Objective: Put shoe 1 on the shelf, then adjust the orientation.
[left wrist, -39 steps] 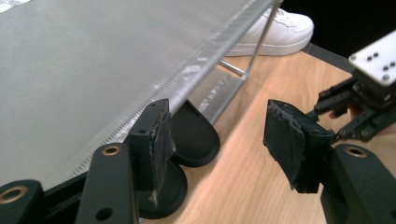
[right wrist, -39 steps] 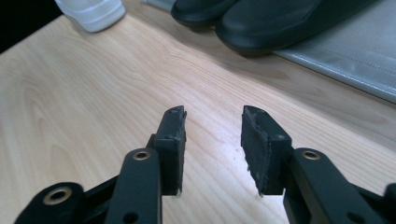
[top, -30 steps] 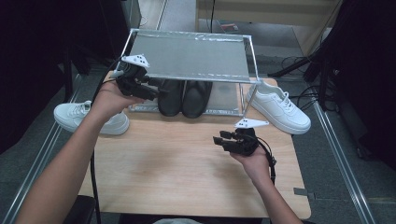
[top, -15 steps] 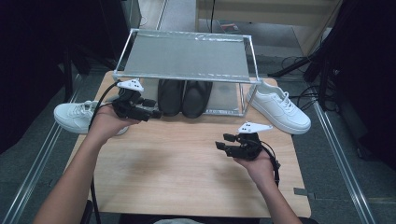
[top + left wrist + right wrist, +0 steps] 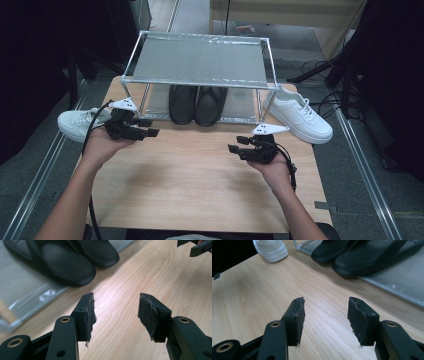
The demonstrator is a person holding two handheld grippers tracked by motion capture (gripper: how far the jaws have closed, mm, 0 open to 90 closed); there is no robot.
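The left gripper [image 5: 150, 127] has just been closing yet stands agape, nothing between its jaws; ahead of it sit the black rubber slippers [image 5: 196, 104] on the metal rack's [image 5: 200, 82] lower shelf. The right gripper [image 5: 237, 145] gapes empty beside a white sneaker [image 5: 300, 112].

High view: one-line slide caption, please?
Both grippers, left and right, open over the table before black shoes under a rack.
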